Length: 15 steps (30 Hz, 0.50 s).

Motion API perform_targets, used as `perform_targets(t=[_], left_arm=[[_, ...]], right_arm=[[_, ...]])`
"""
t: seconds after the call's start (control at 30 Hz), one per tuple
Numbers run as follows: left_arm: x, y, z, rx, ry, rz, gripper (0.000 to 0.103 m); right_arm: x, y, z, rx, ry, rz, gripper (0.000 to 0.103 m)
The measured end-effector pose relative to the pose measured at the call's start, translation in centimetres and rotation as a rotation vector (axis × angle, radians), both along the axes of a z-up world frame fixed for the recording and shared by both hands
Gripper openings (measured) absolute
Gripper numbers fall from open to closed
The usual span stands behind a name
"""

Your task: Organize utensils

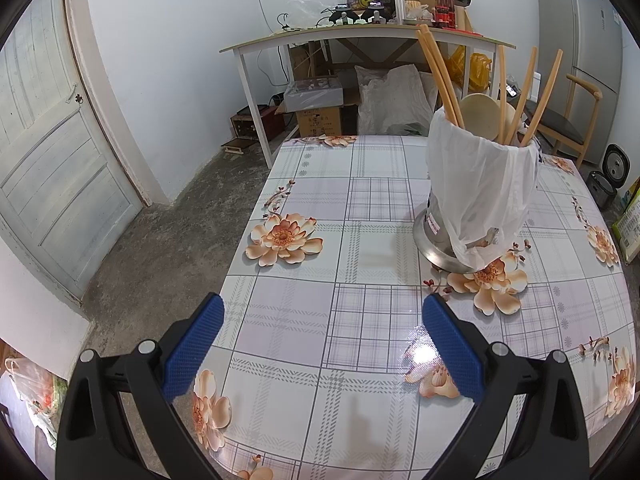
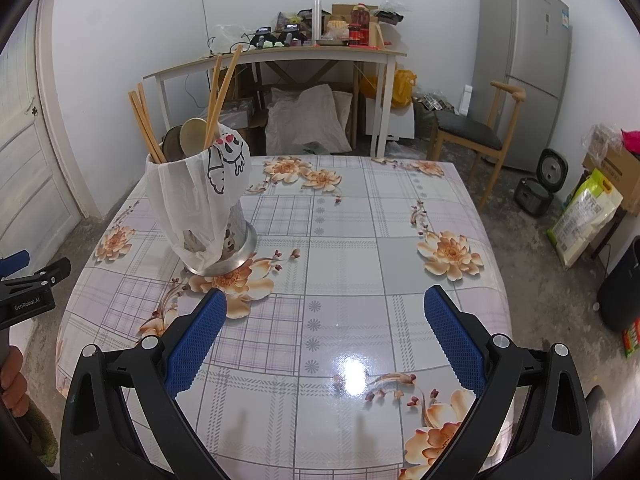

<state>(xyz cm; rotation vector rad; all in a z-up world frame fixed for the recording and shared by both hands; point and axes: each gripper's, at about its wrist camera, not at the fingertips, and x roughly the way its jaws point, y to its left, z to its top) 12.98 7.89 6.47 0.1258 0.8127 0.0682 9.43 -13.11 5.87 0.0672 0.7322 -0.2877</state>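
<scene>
Blue-padded and spread wide, the left tongs hover over the near part of the desk with nothing between the pads; the right tongs are just as wide and just as empty, hanging above the glossy flowered cloth. In the right wrist view the left device shows at the far left edge with a hand below it.

Ahead of both stands the metal holder, wrapped in a white plastic bag with a cartoon print. It sits on the desk's left half as the right camera sees it, leaning noticeably in both views, though the fisheye may add to that. Chopsticks and wooden spoons stick up out of it. No loose utensil is visible on the desk, so the sorting looks largely done or not yet begun; I cannot tell which.

If a piece is to be pulled or reseated, the sensible way is to brace the holder low on its flared metal base with one tongs, since the bag looks slippery. The other should close on a single handle high up and draw along its axis, slowly, so neighbouring sticks do not lever the holder over.
</scene>
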Motion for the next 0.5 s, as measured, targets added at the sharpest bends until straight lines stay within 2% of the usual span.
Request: perform_targets(t=[0.5], left_arm=[[0.08, -0.06, -0.06, 0.000, 0.002, -0.002, 0.097]], right_arm=[[-0.03, -0.08, 0.00, 0.001, 0.000, 0.001, 0.095]])
